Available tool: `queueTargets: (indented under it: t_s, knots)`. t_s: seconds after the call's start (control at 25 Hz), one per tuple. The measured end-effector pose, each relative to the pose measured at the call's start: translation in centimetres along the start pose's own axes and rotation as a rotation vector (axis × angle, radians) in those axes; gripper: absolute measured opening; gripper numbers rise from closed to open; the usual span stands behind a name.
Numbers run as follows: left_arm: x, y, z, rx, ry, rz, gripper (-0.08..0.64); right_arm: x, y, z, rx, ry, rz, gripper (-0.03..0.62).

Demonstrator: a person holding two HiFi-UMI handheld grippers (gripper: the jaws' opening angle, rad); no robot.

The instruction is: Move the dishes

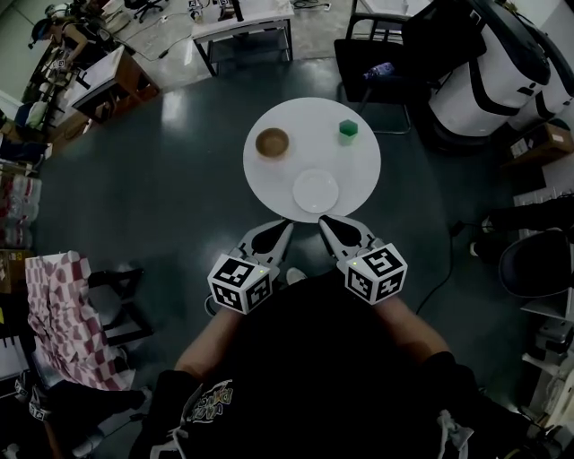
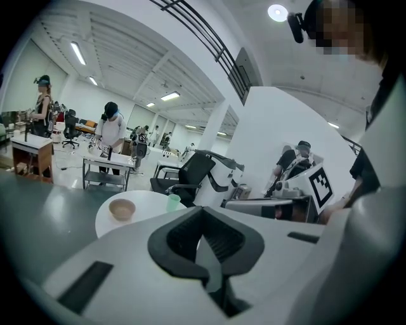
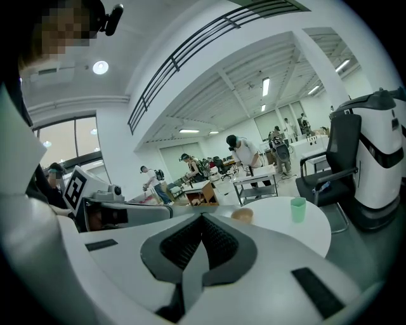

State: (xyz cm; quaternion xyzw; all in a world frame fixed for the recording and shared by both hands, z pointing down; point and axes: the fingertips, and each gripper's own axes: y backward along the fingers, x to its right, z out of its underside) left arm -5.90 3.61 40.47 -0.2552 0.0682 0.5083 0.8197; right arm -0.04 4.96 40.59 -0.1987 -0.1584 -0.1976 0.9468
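Note:
A round white table point(image 1: 269, 179) holds a brown bowl point(image 1: 273, 142) at its left, a green cup point(image 1: 348, 131) at its far right and a white plate point(image 1: 316, 190) near its front edge. Both grippers hover side by side just short of that front edge. My left gripper point(image 1: 287, 228) is shut with nothing in it, and so is my right gripper point(image 1: 325, 219). The left gripper view shows the bowl point(image 2: 122, 208) and the cup point(image 2: 173, 202) beyond the closed jaws. In the right gripper view the bowl point(image 3: 242, 215) and cup point(image 3: 297, 209) stand past the jaws; the plate is hidden.
A black office chair point(image 1: 377, 67) and a white-and-black machine point(image 1: 484, 63) stand behind the table on the right. A work table point(image 1: 242, 27) is at the back, a red-checked bag point(image 1: 63, 314) at the left, and a cable point(image 1: 448, 260) lies on the floor. People work in the background.

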Motion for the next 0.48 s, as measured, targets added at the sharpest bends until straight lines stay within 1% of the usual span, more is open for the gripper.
queueTargets:
  t_s: [0.48]
  knots:
    - [-0.60,0.45,0.43,-0.001,0.024,-0.003,0.005,-0.86,-0.76,0.47,-0.024,0.012,-0.022,0.021]
